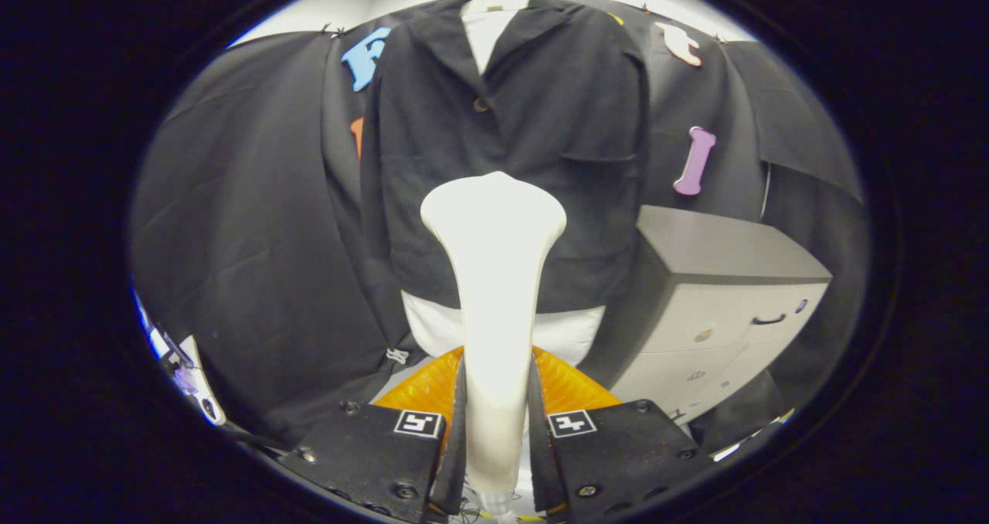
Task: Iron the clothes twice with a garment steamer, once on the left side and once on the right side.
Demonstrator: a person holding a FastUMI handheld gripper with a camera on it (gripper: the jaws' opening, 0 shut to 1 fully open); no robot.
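— While the gripper (494,431) points at the wall, what are its fingers (456,431) doing?

— They are clamped on the steamer (494,277), one on each side of its white handle. The handle rises between them and widens into a head.

— And where is the jacket (502,145)?

— It hangs on a hanger (494,0) straight beyond the steamer, dark, its front facing the gripper. The steamer's head overlaps the lower middle of it; contact cannot be judged. A white garment (572,331) shows below the hem.

— Anything beside it?

— A cabinet (718,307) with drawers stands just right of the jacket.
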